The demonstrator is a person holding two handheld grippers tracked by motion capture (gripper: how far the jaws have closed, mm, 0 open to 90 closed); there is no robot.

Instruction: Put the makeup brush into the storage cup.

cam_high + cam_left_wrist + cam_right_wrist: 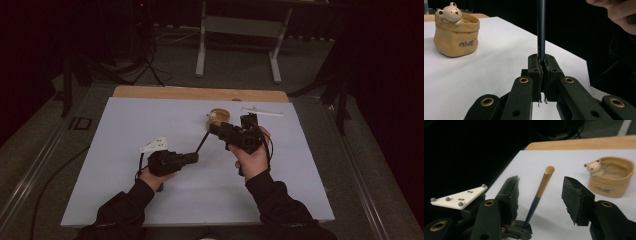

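Note:
A slim stick (543, 185), dark blue below and tan at its upper end, stands tilted above the white table. My left gripper (541, 60) is shut on its dark lower end (541, 30); in the high view this gripper (194, 157) sits left of centre and the stick (202, 142) slants up and to the right from it. My right gripper (541, 182) is open, with one jaw on each side of the stick's tan part and neither pad touching it. In the high view it (214, 128) is at the stick's upper end.
A tan pouch-shaped cup with a small bear figure on its rim (218, 116) (456, 35) (611, 177) stands just beyond the right gripper. A thin white pen-like thing (262, 112) lies at the back right. The white sheet (150, 190) rests on a wooden table.

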